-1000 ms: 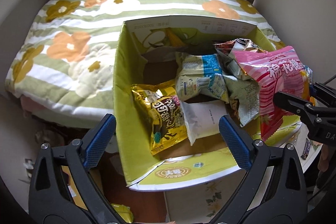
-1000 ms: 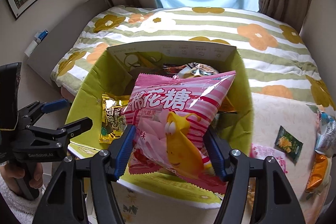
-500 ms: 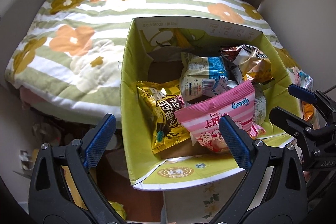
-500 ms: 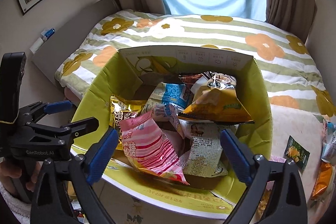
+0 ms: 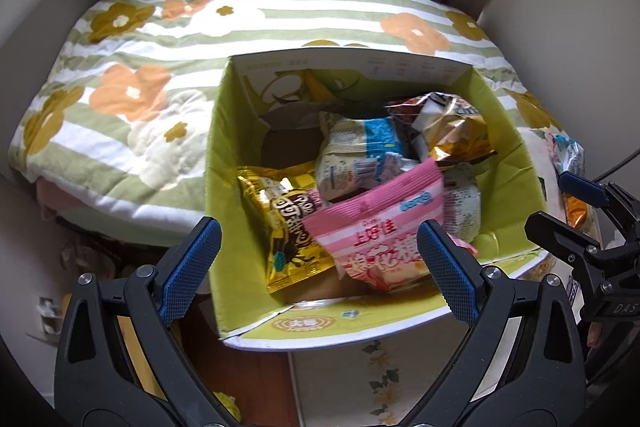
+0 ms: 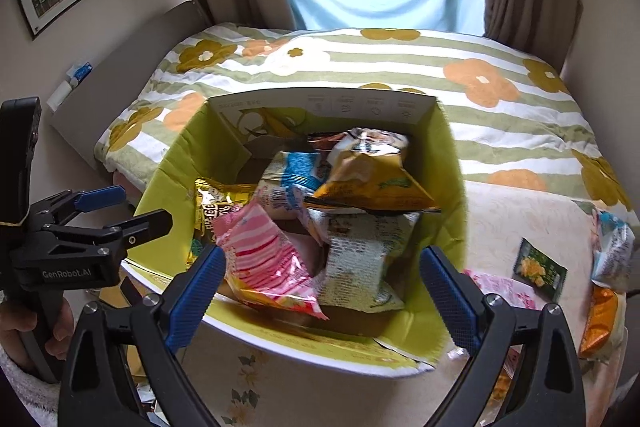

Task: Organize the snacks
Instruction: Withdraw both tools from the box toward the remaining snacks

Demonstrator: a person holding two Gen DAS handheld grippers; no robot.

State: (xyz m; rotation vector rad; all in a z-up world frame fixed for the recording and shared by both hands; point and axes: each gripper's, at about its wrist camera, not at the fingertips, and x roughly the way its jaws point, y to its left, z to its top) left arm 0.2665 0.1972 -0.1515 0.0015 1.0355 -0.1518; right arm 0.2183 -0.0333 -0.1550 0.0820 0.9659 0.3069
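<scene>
A yellow-green cardboard box holds several snack packs. A pink marshmallow bag lies inside it near the front, beside a gold bag and under an orange chip bag. My left gripper is open and empty, just in front of the box; it also shows in the right wrist view. My right gripper is open and empty above the box's front edge; it also shows in the left wrist view.
Loose snacks lie on the cream table right of the box: a small green packet, an orange pack, a blue-white pack. A flowered striped bed lies behind. Window and curtains at the back.
My right gripper opened and let go of the pink marshmallow bag, which dropped into the box. Both grippers have drawn back slightly from the box.
</scene>
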